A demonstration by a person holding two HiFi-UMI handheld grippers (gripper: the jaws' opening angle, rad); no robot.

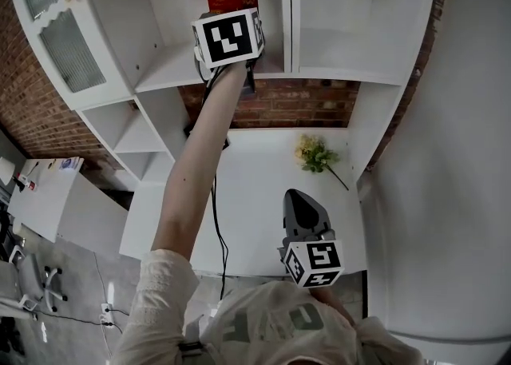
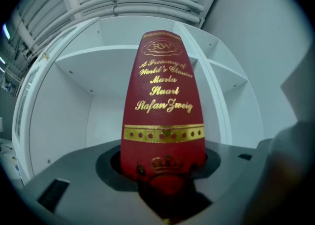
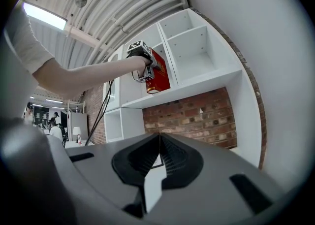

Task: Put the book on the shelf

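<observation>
White shelf (image 2: 98, 56); book (image 2: 164, 111) reads "Maria Stuart".

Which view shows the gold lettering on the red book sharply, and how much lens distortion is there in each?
Left gripper view: the red hardcover book with gold lettering is sharp and readable; heavy fisheye, black corners. Right gripper view: fisheye bows the white shelf unit; book tiny, lettering unreadable. Head view: shelf edges curve; book cropped at the top edge.

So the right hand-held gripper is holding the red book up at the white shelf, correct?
No, wrong side: the left hand-held gripper is holding the red book up at the white shelf. The left gripper view shows its jaws on the book; the right hand-held gripper is shut, empty.
</observation>
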